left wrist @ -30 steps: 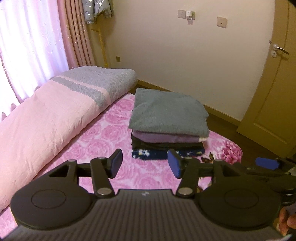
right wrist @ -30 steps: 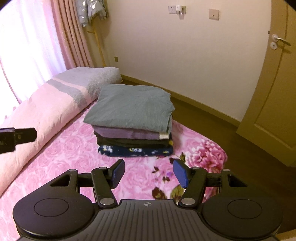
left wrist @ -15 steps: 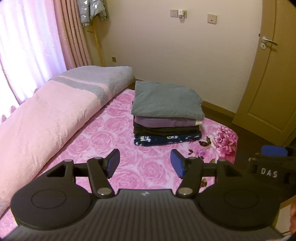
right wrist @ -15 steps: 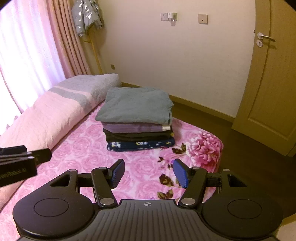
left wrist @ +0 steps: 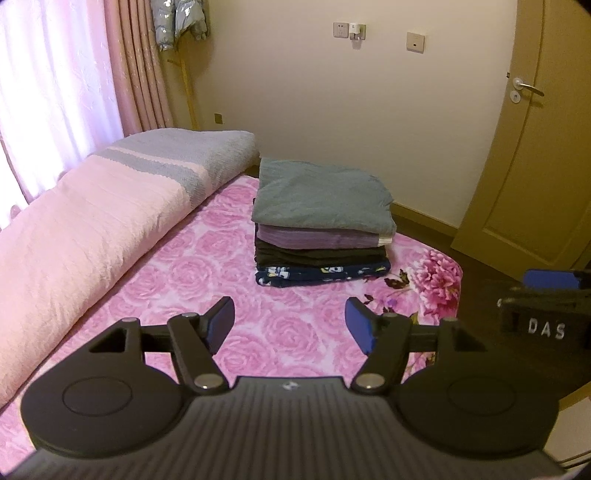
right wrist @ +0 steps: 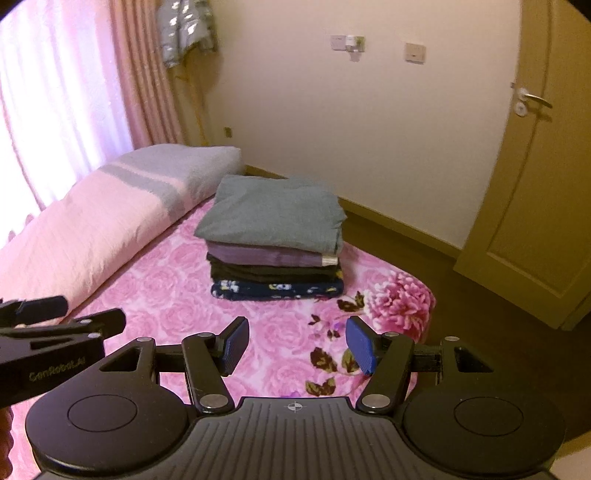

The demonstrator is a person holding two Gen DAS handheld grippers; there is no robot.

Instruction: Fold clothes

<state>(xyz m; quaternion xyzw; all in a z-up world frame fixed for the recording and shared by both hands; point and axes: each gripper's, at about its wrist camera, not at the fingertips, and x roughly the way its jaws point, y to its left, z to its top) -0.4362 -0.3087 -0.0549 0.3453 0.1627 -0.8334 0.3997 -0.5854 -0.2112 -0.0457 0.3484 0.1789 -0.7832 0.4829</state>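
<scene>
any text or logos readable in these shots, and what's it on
"DAS": white letters on the black body of the right gripper, seen at the right edge of the left wrist view.
"GenRobot.AI": faint and blurred print on the side of the left gripper, in the right wrist view; this reading is uncertain.
Small round emblems on each gripper's ribbed housing: no readable letters.

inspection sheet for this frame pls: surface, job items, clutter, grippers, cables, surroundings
Surface: pink rose-print bedspread covers the bed, smooth in front of the grippers.
Job's things: stack of four folded garments; grey-green one on top, then purple, black, and navy patterned at the bottom.
Clutter: rolled pink-and-grey quilt along the window side of the bed.
Grippers: left gripper open and empty; right gripper open and empty, both short of the stack.
Cables: nothing seen.
Surroundings: pink curtains, silver padded jacket on a stand, closed tan door, wall switches.
</scene>
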